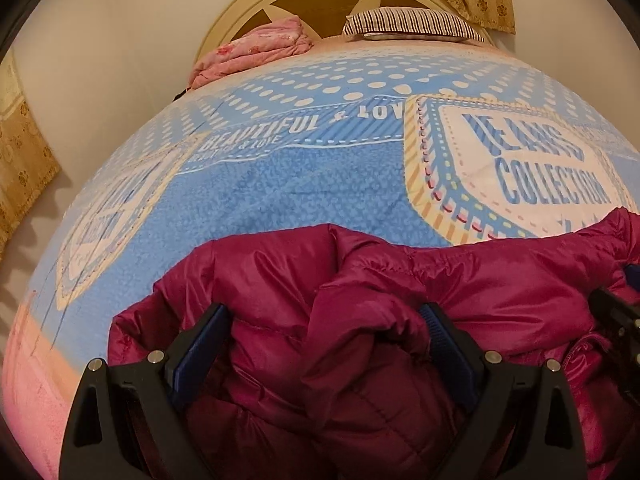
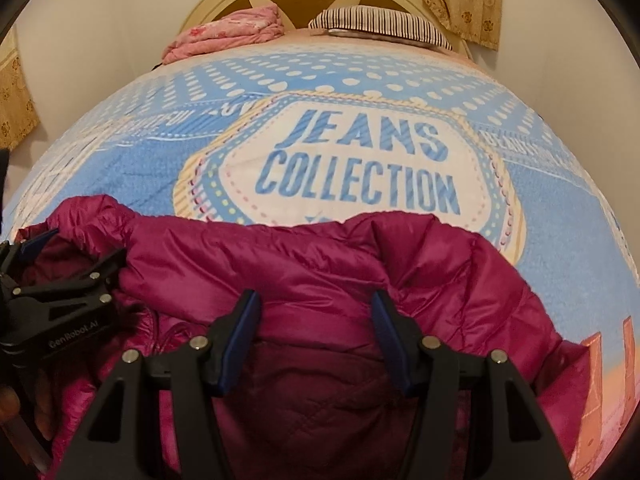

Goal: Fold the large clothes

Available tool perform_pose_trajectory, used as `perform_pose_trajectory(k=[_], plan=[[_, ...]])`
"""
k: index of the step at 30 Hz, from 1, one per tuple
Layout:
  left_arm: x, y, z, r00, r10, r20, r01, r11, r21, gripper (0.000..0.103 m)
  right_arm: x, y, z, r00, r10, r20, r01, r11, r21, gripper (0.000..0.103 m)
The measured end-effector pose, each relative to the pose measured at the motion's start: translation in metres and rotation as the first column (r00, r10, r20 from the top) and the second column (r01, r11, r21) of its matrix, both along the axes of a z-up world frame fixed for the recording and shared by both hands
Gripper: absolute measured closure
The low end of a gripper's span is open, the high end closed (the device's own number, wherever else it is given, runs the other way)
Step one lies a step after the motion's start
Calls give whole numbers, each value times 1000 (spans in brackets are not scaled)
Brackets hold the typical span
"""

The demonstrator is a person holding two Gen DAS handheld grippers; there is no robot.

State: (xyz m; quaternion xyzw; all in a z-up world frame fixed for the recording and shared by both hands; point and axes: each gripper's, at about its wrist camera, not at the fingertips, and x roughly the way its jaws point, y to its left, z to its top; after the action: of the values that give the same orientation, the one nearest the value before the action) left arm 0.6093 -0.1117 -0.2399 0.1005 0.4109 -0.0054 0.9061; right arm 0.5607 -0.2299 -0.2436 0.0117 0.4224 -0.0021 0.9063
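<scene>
Magenta puffer jacket (image 1: 360, 280) bunched between both grippers' spread fingers (image 2: 240, 332) — contact unclear, hem cut off

Both hand-held grippers tilt down over the jacket (image 1: 360, 340): left hand-held gripper (image 1: 324, 320) and right hand-held gripper (image 2: 316, 312) stand with jaws apart, fabric between them.

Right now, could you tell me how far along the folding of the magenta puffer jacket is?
Early. Done: the jacket lies on the blue bedspread, bunched rather than squared. In hand: padded fabric sits between both the left gripper and right gripper fingers. Left: flattening it and making neat folds.
</scene>
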Motion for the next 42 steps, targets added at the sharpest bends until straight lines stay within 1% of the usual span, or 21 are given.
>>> perform_pose_trajectory(k=[10, 42], plan=[[1, 1, -3, 1000, 4, -12, -4, 1000, -10, 5, 2, 0, -7, 1000, -3, 0, 3, 1000, -9, 42], [4, 2, -7, 1000, 4, -25, -5, 1000, -23, 4, 5, 4, -11, 1000, -7, -1, 7, 999, -43, 42]])
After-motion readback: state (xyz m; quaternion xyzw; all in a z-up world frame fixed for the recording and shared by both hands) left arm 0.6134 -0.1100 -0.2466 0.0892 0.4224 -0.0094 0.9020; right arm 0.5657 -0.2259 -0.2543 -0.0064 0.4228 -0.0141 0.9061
